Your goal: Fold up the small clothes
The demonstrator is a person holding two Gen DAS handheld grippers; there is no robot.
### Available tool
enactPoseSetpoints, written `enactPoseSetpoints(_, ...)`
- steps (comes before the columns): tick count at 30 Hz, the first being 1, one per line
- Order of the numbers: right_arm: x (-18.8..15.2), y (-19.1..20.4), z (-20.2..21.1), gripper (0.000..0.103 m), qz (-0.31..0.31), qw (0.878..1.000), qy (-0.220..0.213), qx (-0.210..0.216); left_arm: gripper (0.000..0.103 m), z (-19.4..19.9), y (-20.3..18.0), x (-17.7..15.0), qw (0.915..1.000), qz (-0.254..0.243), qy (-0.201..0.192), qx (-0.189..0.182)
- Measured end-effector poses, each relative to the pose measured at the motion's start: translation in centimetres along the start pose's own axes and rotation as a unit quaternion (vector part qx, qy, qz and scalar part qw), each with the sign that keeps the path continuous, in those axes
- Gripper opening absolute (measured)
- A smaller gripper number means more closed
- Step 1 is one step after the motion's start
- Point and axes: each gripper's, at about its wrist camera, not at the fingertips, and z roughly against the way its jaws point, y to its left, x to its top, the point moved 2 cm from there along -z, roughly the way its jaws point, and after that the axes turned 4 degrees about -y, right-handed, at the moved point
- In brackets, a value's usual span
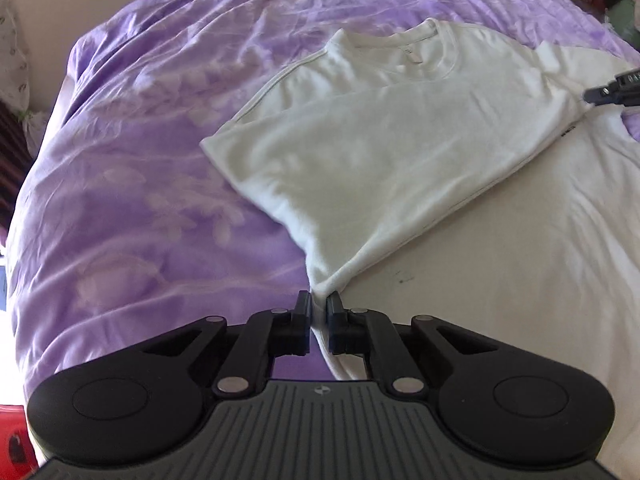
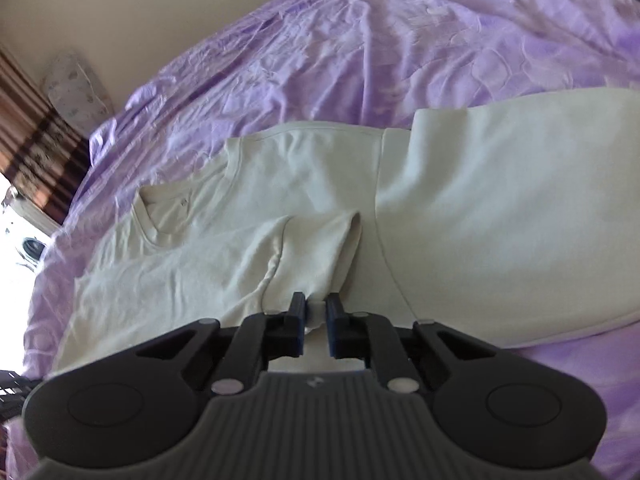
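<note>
A white T-shirt (image 1: 384, 140) lies on a purple bedspread (image 1: 140, 184), partly folded over itself, its round collar at the far side. My left gripper (image 1: 319, 306) is shut on a corner of the shirt at its near edge, and the cloth runs taut from the jaws. My right gripper (image 2: 314, 306) is shut on a bunched sleeve of the same T-shirt (image 2: 280, 216); it also shows in the left wrist view (image 1: 612, 90) at the far right, at the shirt's sleeve.
The wrinkled purple bedspread (image 2: 400, 40) covers the whole bed. A beige wall stands behind it. A striped curtain (image 2: 36, 136) and a patterned ironing board (image 2: 76, 88) stand at the left, beyond the bed's edge. A red object (image 1: 12, 436) sits low left.
</note>
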Motion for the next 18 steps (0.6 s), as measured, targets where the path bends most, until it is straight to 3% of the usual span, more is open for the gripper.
enactPoseSetpoints(6, -1.1, -1.8, -1.5, 0.005, -0.025, 0.999, 0.026, -0.014, 0.008, -1.8, 0.7, -0.9, 0.9987, 0.033, 0.037, -0.005)
enactPoseSetpoints(9, -1.0, -1.7, -1.2, 0.01, -0.025, 0.999, 0.025, -0.016, 0.015, -1.3, 0.9, -0.9, 0.9986, 0.036, 0.039, -0.004)
enactPoseSetpoints(11, -0.6, -1.3, -0.5, 0.013, -0.019, 1.0, 0.019, -0.017, 0.023, -0.5, 1.0, -1.1, 0.9987, 0.038, 0.034, 0.0)
enactPoseSetpoints(18, 1.0, -1.0, 4.9, 0.013, 0.007, 0.999, -0.004, -0.034, 0.023, 3.2, 1.7, -1.2, 0.9982, 0.057, -0.006, 0.016)
